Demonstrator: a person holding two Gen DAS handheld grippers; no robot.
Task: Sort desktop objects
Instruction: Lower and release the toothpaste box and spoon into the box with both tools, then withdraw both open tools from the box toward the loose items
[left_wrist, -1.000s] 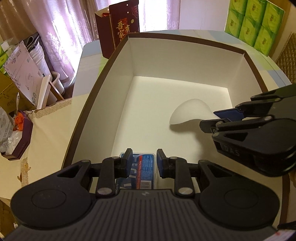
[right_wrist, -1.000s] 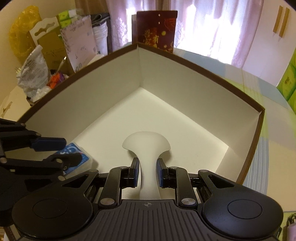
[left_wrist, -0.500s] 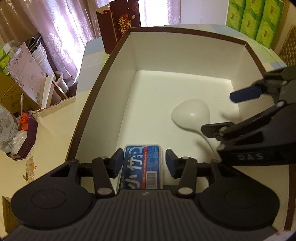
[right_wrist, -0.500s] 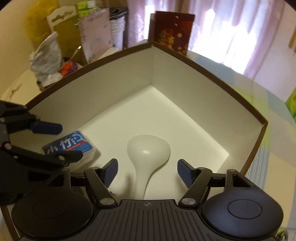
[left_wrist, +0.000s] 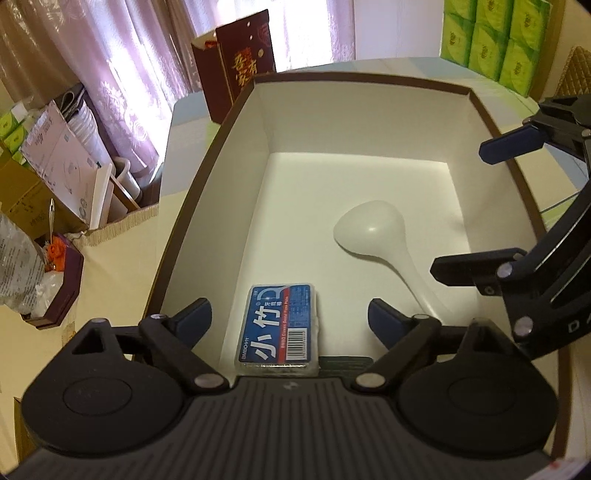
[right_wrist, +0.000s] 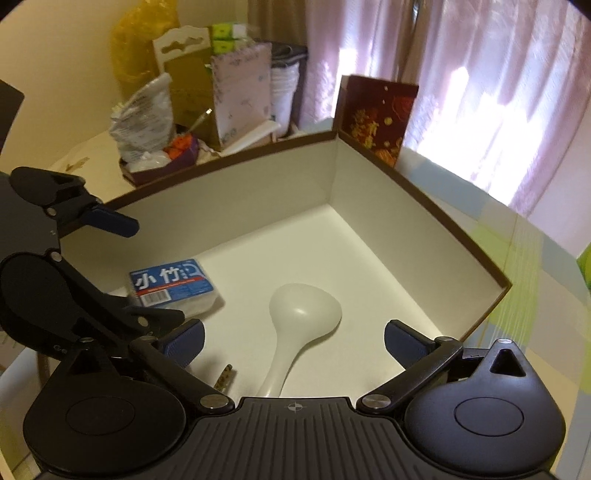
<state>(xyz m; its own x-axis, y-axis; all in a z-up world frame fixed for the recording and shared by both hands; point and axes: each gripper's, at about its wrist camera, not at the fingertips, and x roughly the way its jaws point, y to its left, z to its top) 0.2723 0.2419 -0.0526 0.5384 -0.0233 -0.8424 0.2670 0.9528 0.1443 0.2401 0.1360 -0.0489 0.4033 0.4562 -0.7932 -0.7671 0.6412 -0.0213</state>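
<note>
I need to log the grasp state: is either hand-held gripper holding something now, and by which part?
Nothing is held. Both the left hand-held gripper and right hand-held gripper are open; the white spoon and blue floss pick box lie free in the box.

Your left gripper (left_wrist: 290, 319) and right gripper (right_wrist: 293, 339) are matte black plastic: ribbed grey-black bodies, round side discs at four and eight o'clock, silver pivot screws, blue-padded jaws, white lettering on one arm.
</note>
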